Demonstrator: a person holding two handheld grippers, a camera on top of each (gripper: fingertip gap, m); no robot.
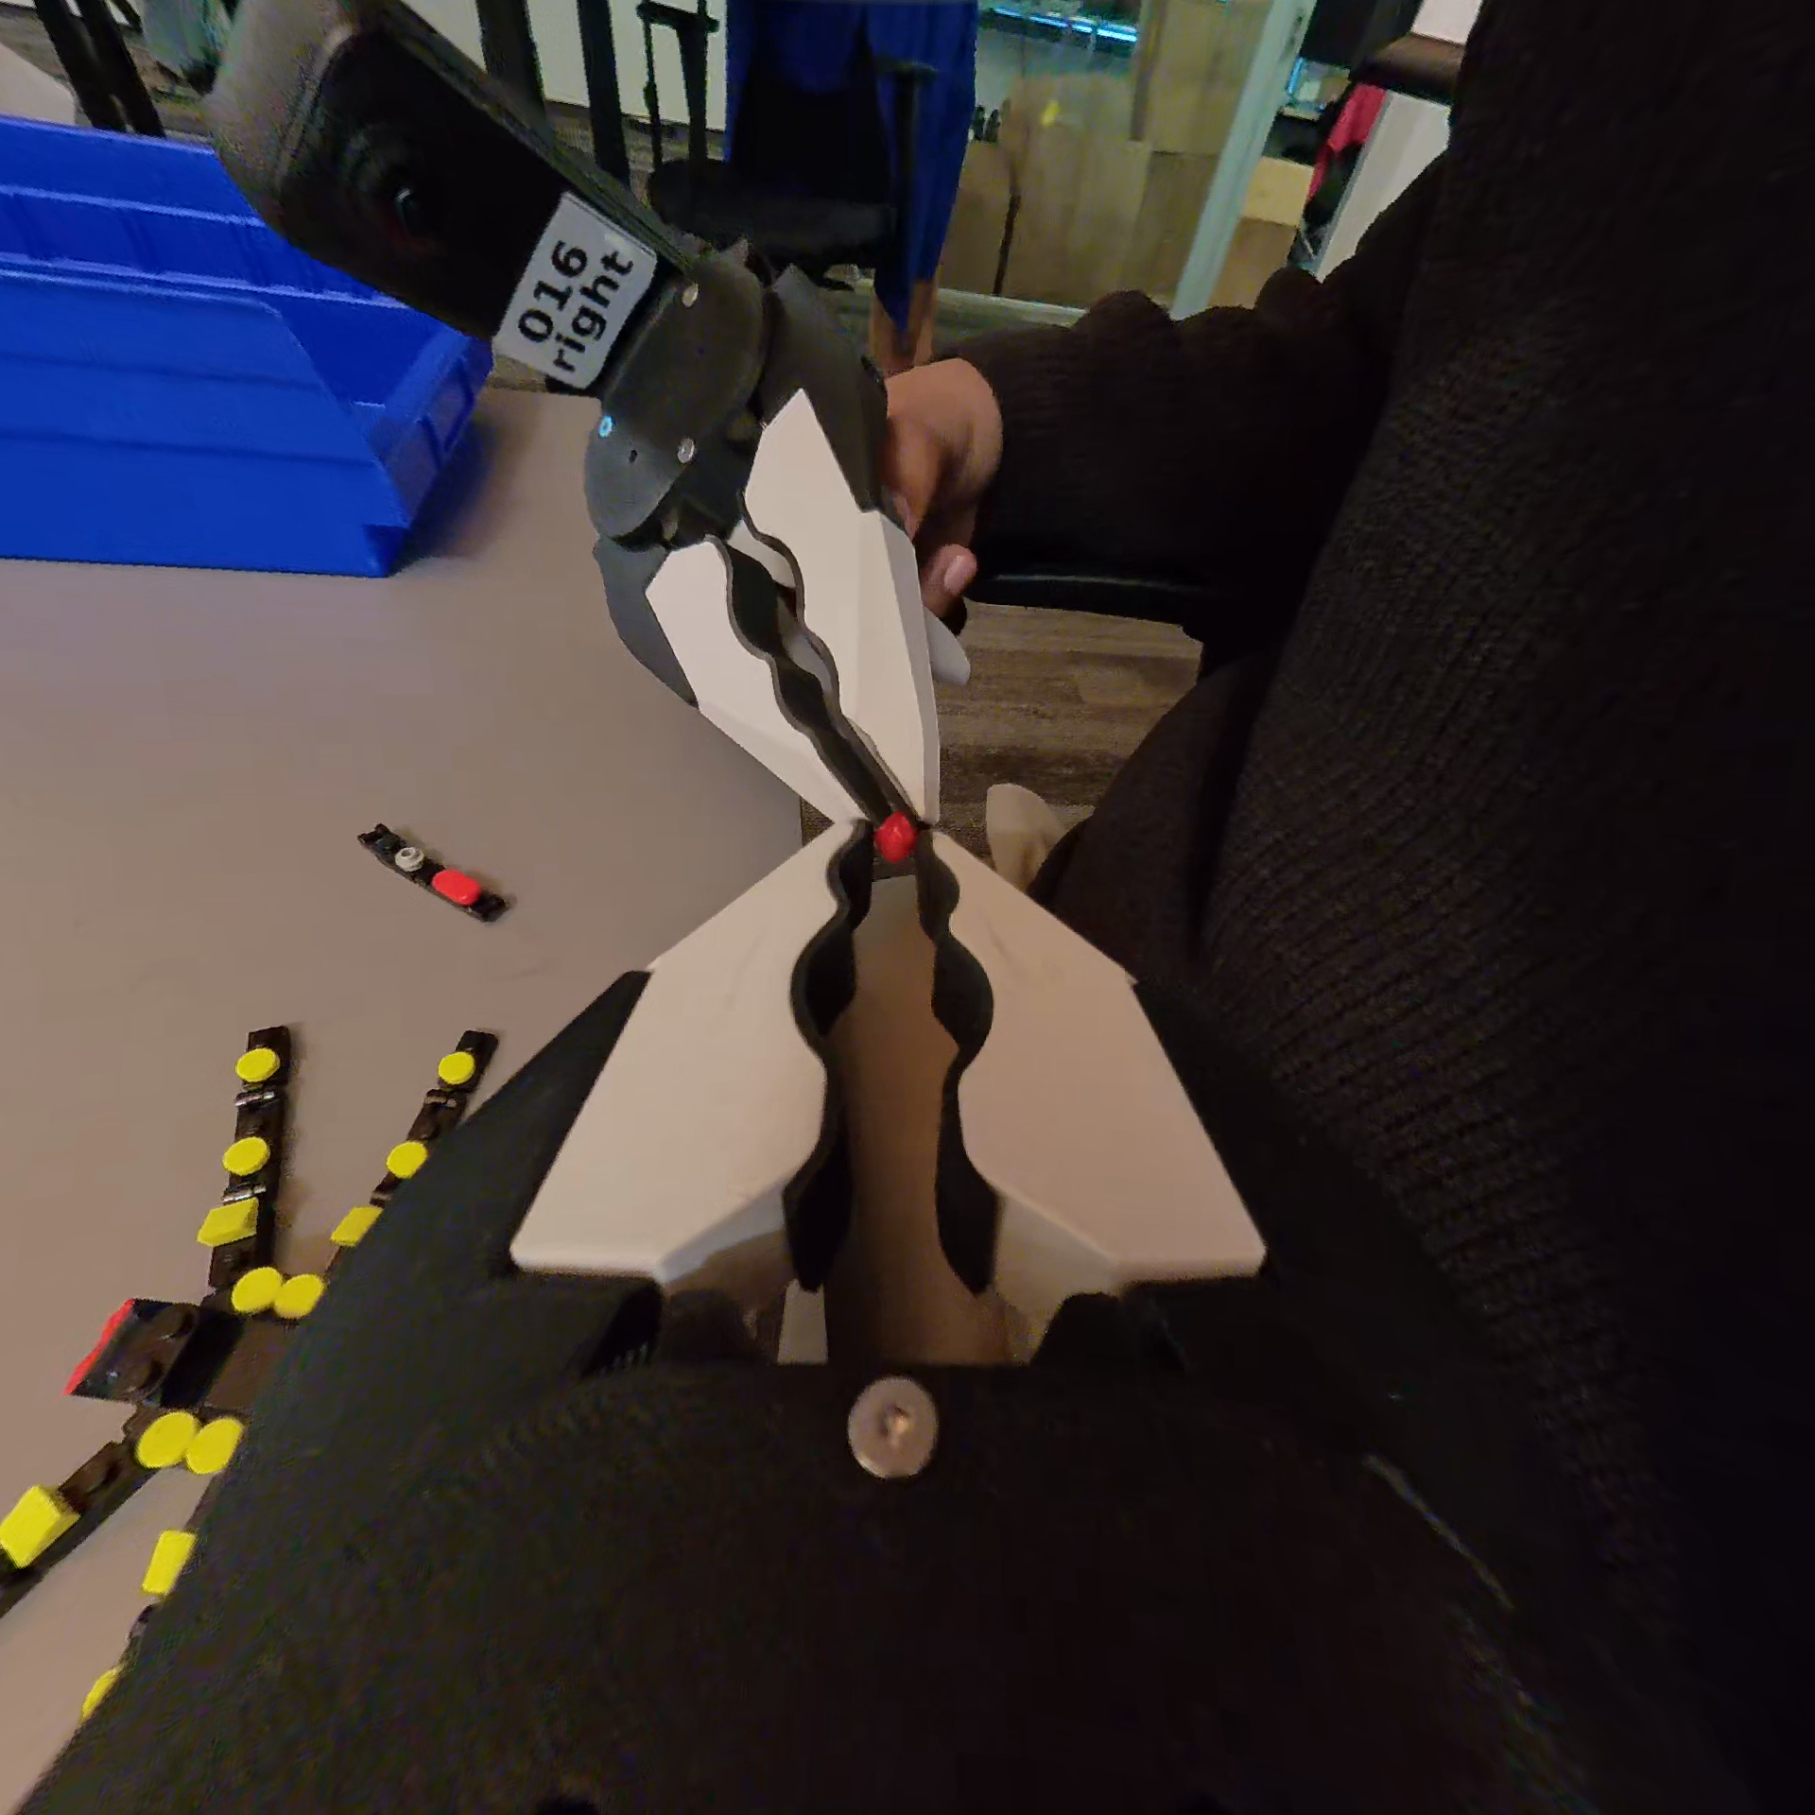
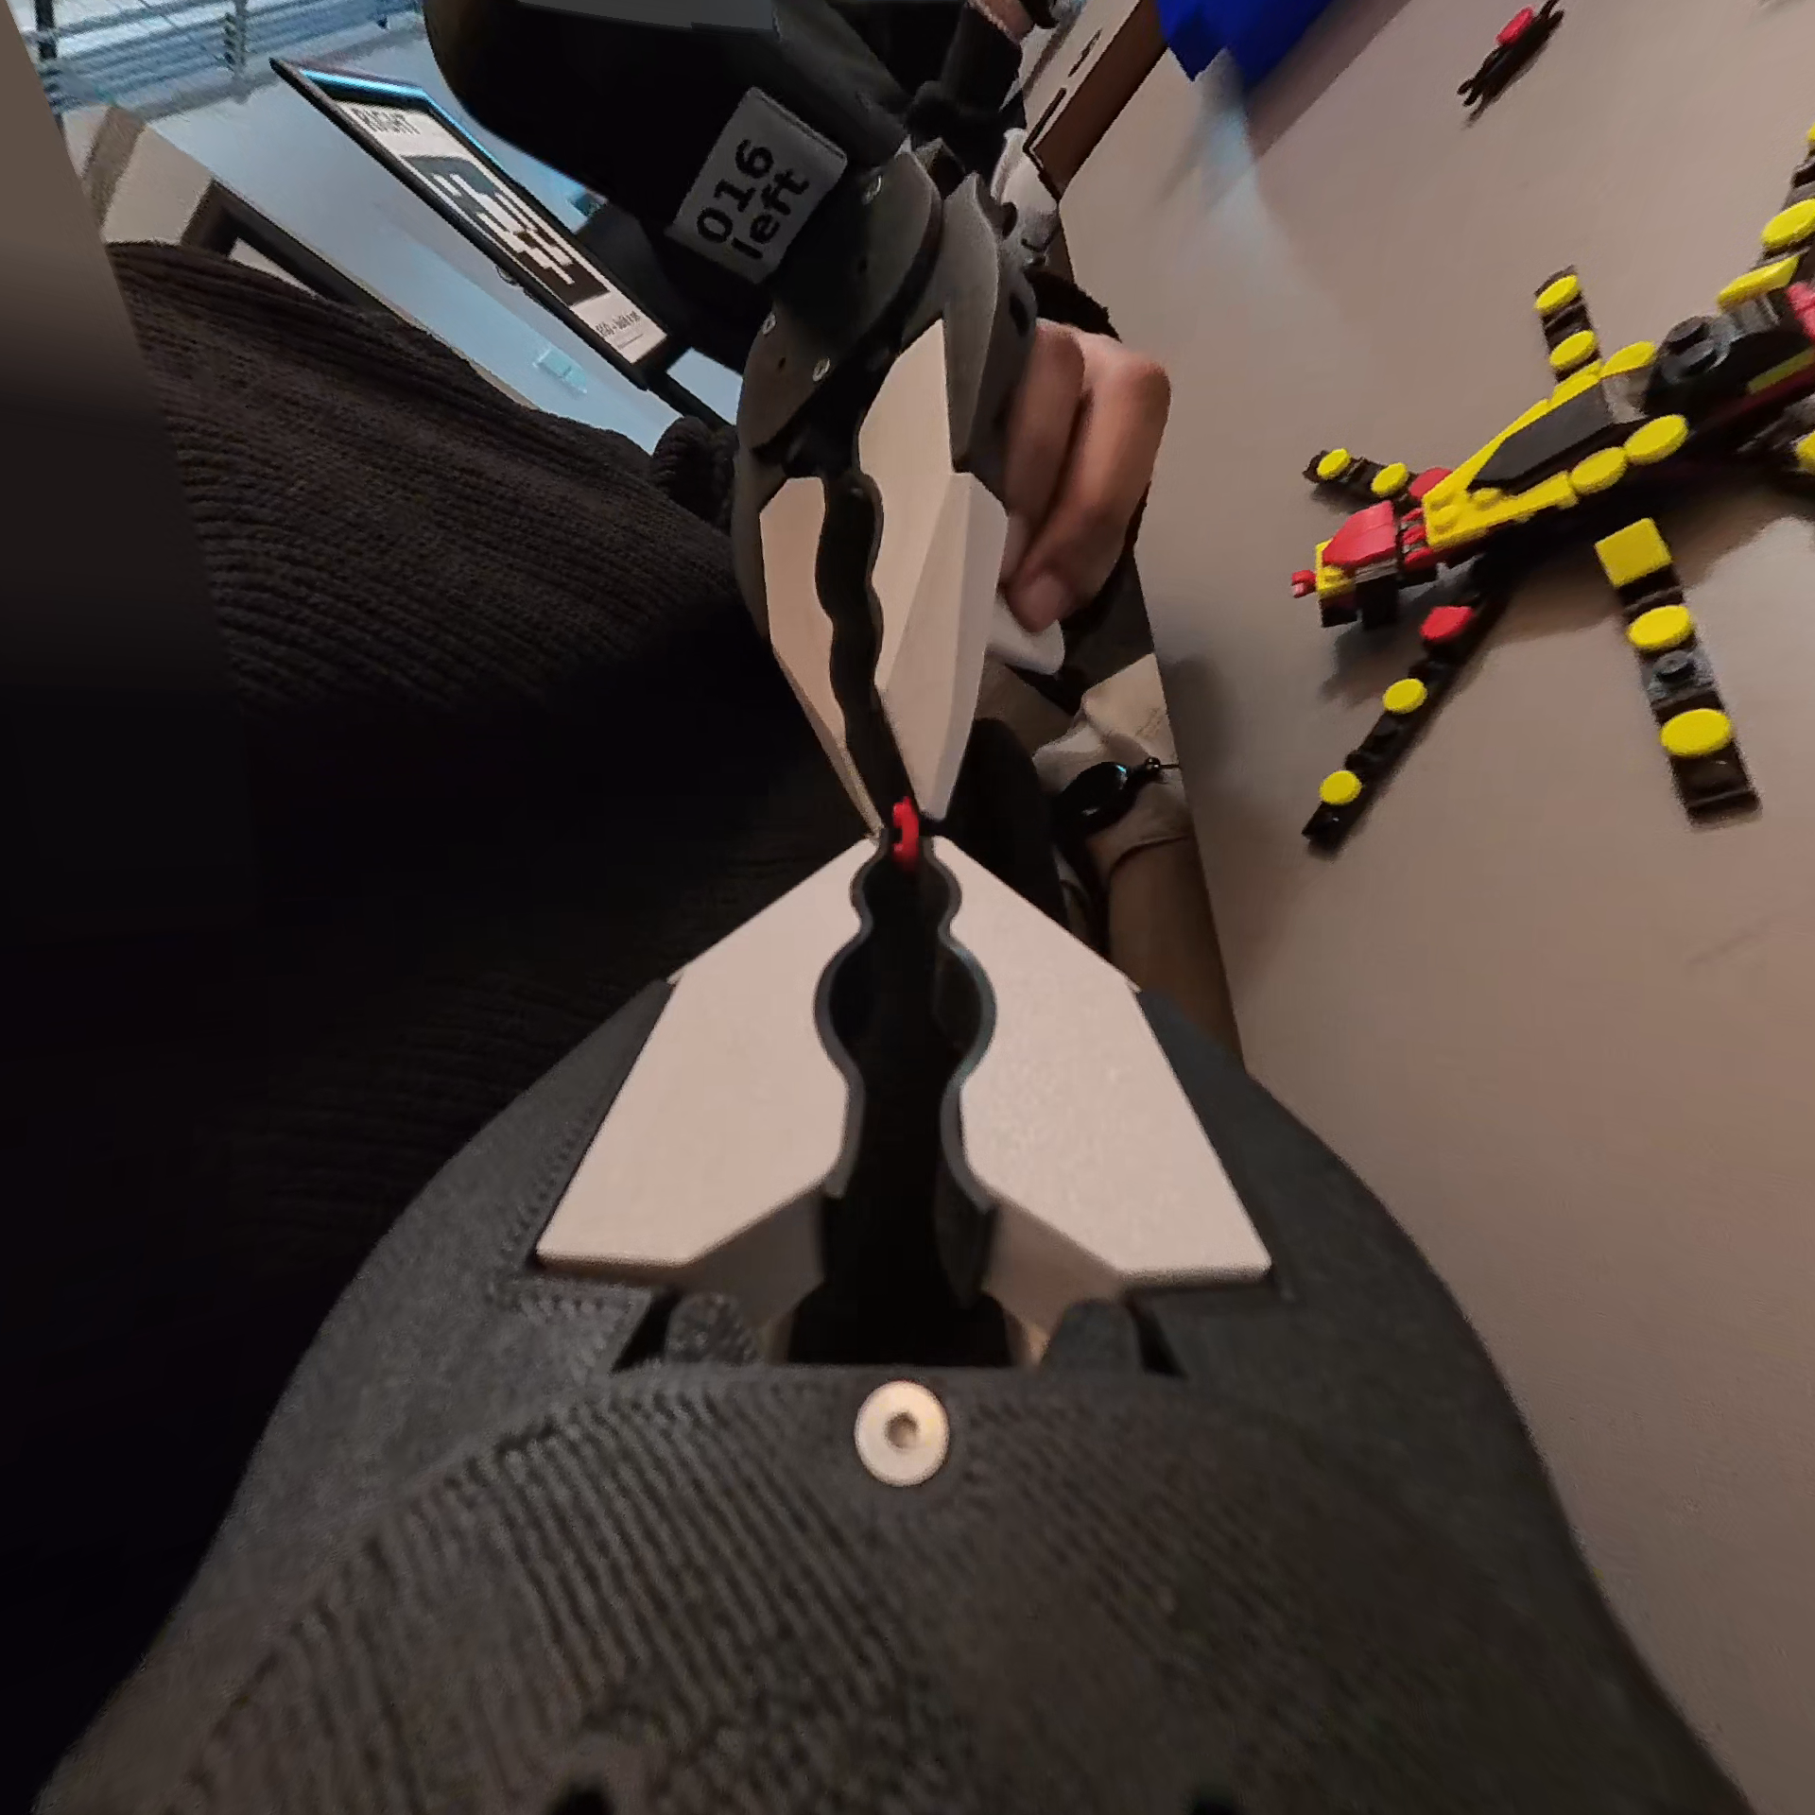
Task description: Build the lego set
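A small red lego piece point(image 1: 894, 835) is pinched between both grippers, which meet tip to tip just off the table's edge, over a person's lap. My left gripper point(image 1: 892, 852) is shut on it from below in the left wrist view. My right gripper point(image 1: 882, 811) comes down from the upper left, also shut on it. In the right wrist view the red piece point(image 2: 904, 823) sits between my right gripper point(image 2: 906, 852) and the left gripper point(image 2: 899, 800) above it. The black and yellow lego model point(image 2: 1532, 462) with spread arms lies on the table point(image 2: 1473, 1080).
A short black strip with a red and a grey piece point(image 1: 432, 874) lies alone on the table point(image 1: 295, 687). A blue bin point(image 1: 196, 373) stands at the back. The model's arms point(image 1: 246, 1159) reach along the left. A black sweater point(image 1: 1473, 884) fills the right side. My two grippers' fingertips are within a few centimetres of each other.
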